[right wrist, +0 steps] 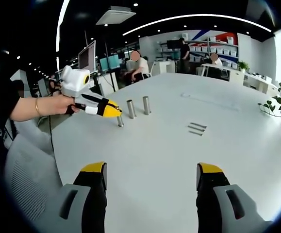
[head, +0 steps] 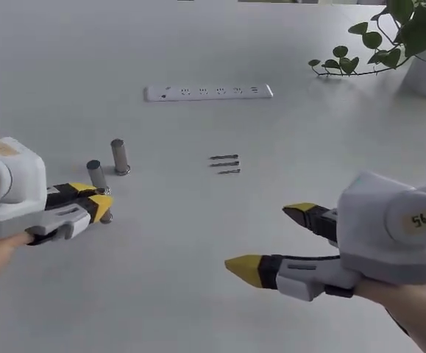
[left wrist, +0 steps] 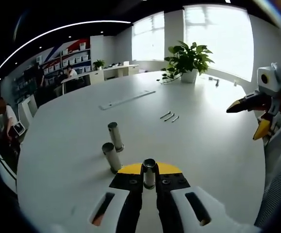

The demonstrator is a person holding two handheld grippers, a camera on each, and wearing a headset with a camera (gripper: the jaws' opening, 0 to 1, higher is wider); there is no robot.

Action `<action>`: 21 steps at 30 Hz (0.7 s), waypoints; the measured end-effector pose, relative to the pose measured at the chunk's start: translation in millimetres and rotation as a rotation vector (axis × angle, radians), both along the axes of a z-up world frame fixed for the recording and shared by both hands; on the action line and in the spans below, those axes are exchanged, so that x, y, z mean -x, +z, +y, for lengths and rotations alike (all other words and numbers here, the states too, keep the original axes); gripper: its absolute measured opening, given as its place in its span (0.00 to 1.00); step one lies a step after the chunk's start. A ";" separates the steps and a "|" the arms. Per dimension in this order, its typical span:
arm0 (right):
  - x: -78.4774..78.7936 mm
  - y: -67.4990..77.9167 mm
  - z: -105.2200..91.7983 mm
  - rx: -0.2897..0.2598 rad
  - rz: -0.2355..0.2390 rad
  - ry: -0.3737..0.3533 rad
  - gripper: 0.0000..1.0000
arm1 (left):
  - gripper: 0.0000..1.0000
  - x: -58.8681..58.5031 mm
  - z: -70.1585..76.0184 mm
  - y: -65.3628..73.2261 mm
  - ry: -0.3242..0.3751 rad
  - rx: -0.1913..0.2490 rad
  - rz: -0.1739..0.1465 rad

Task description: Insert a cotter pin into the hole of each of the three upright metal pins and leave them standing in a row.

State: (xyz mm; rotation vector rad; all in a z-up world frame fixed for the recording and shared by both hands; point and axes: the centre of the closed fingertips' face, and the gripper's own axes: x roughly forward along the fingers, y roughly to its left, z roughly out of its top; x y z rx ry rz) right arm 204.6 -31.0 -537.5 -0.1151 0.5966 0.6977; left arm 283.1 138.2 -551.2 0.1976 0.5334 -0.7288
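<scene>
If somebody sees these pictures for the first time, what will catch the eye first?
The eye goes first to the yellow-tipped grippers: the left gripper, at the left, is shut on the nearest metal pin, and the right gripper hangs open at the lower right. Two more metal pins stand just behind, and three cotter pins lie side by side mid-table.

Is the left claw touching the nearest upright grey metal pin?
Touching. The left gripper view shows the left claw shut on the upright grey metal pin, jaws against both sides.
</scene>
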 end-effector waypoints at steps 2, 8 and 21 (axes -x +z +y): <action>0.5 0.6 -0.1 -0.001 -0.002 0.000 0.73 | 0.07 2.8 -7.5 -1.0 -0.007 0.001 0.001; 4.7 0.1 -0.5 0.005 -0.002 -0.002 0.73 | 0.07 5.0 -25.8 -3.2 0.001 0.027 0.003; 8.1 0.8 -3.0 0.021 -0.005 0.007 0.70 | 0.07 10.7 -51.4 -13.8 -0.017 0.012 -0.010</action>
